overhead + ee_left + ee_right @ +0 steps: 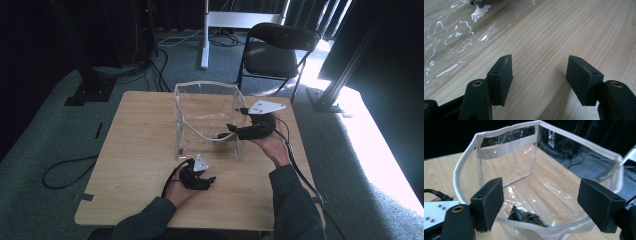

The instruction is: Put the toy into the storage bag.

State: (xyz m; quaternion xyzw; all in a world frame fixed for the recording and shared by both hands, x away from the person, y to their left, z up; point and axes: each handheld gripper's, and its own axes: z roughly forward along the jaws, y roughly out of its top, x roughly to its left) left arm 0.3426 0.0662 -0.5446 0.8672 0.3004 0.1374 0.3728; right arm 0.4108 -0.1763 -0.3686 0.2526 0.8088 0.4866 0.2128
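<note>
A clear plastic bag (205, 117) with white trim stands open on the wooden table (140, 150). My right gripper (226, 131) is at the bag's right rim, held in a hand, jaws open and pointing over the opening. In the right gripper view the open jaws (540, 192) frame the bag (469, 162), and a small dark object with blue bits (524, 216) lies at its bottom. My left gripper (207, 182) rests low on the table in front of the bag, open. Between its jaws (540, 62) is bare wood (564, 32), with the bag's wall (454, 37) at upper left.
A black folding chair (275, 50) stands behind the table. A white stand post (205, 35) and a dark frame foot (92, 87) are on the carpet farther back. A black cable (65, 170) loops on the floor at the left.
</note>
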